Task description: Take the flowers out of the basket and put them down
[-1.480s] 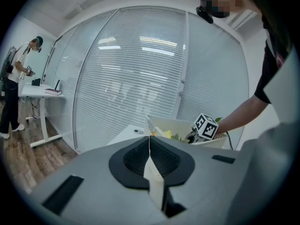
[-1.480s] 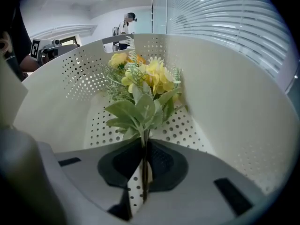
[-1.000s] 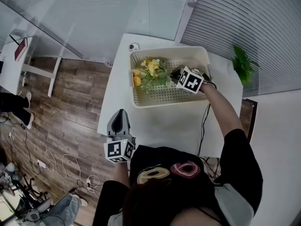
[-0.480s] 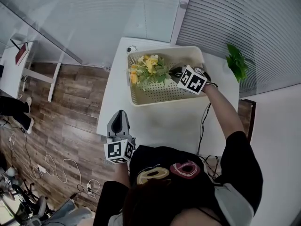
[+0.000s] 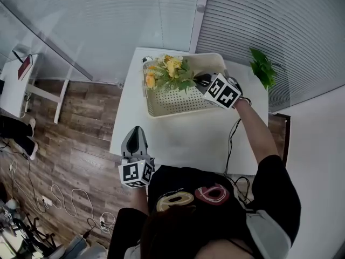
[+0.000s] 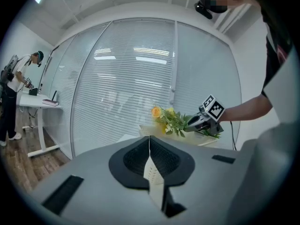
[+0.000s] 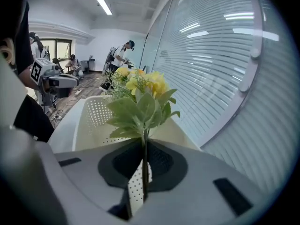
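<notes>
White rectangular surface [image 5: 172, 139] over wood floor [image 5: 81, 117]. Cream perforated basket [image 5: 178, 107] standing on far half, toward left edge. Small dark-and-white thing [image 5: 145, 60] at far left corner, just beside basket, too small to tell. Black cable [image 5: 232, 139] across near right part.

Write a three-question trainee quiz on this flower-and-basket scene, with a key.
1. True or false: the right gripper is shut on the stem of the bunch of yellow artificial flowers with green leaves.
2. Pick one. The left gripper is: A) shut and empty, apart from the basket; B) shut on a flower stem; C) open round the basket's rim.
3. Fill in: the cream perforated plastic basket stands on the white ___.

Key: 1 true; 2 A; 3 table.
</notes>
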Available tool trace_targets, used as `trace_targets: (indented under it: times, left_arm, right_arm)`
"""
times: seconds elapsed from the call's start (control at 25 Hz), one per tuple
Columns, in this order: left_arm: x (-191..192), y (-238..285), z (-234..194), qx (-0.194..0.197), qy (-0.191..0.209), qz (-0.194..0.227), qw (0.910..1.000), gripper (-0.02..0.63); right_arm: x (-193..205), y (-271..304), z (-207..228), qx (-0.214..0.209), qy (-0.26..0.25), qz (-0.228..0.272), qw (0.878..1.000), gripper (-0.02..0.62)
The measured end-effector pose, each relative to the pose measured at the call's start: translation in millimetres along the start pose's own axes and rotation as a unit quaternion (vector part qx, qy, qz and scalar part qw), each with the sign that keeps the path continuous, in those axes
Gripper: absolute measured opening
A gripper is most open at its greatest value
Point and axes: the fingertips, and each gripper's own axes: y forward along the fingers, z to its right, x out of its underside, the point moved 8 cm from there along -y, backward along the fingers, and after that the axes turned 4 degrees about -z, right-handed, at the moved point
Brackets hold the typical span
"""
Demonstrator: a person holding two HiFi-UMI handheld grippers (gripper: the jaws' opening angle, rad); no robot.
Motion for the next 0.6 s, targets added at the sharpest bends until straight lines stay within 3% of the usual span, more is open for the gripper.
trace_targets:
  times: [0.6]
  left_arm:
    - [3.8, -15.7, 39.9, 0.041, -0.002, 0.01, 0.9991, 0.018]
  right_arm:
    - [14.6, -89.0, -25.7, 0.069, 0.033, 0.031, 0.997, 0.032]
